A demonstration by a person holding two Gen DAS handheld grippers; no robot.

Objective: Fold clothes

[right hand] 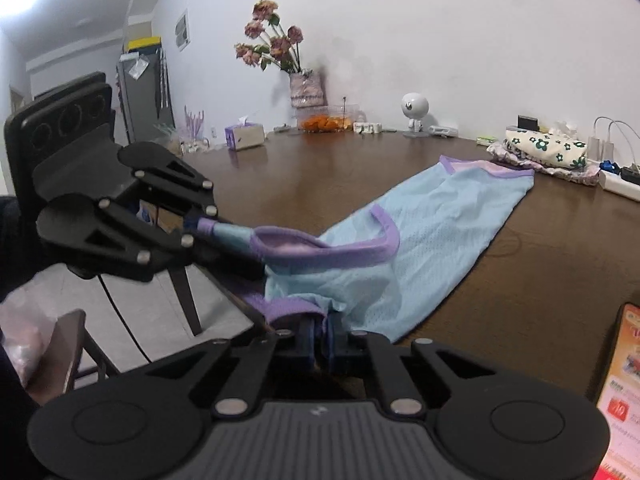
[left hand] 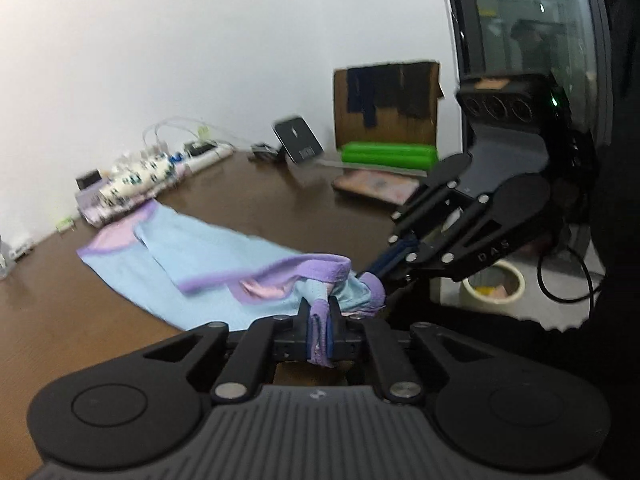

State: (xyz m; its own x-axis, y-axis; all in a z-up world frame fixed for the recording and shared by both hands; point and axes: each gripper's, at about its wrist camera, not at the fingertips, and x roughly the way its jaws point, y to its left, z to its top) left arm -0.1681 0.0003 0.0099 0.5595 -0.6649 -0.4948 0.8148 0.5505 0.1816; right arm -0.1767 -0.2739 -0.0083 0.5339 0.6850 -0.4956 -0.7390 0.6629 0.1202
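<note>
A light blue mesh top (left hand: 208, 256) (right hand: 432, 232) with purple trim lies stretched across the brown table (left hand: 256, 204) (right hand: 320, 176). Its near end is lifted off the table edge. My left gripper (left hand: 320, 322) is shut on a purple strip of the trim; in the right wrist view it (right hand: 202, 227) pinches a shoulder strap at the left. My right gripper (right hand: 320, 334) is shut on the purple trim next to it; in the left wrist view it (left hand: 376, 276) clamps bunched fabric just beyond my left one. The two grippers hold the same end, close together.
A floral cloth pile (left hand: 136, 184) (right hand: 544, 148) and power strip (left hand: 208, 156) lie beyond the top's far end. A cardboard box (left hand: 386, 100), green rolls (left hand: 386, 156), a phone (right hand: 624, 392), a flower vase (right hand: 306, 88), a tissue box (right hand: 244, 136) and a chair (right hand: 68, 344) surround the table.
</note>
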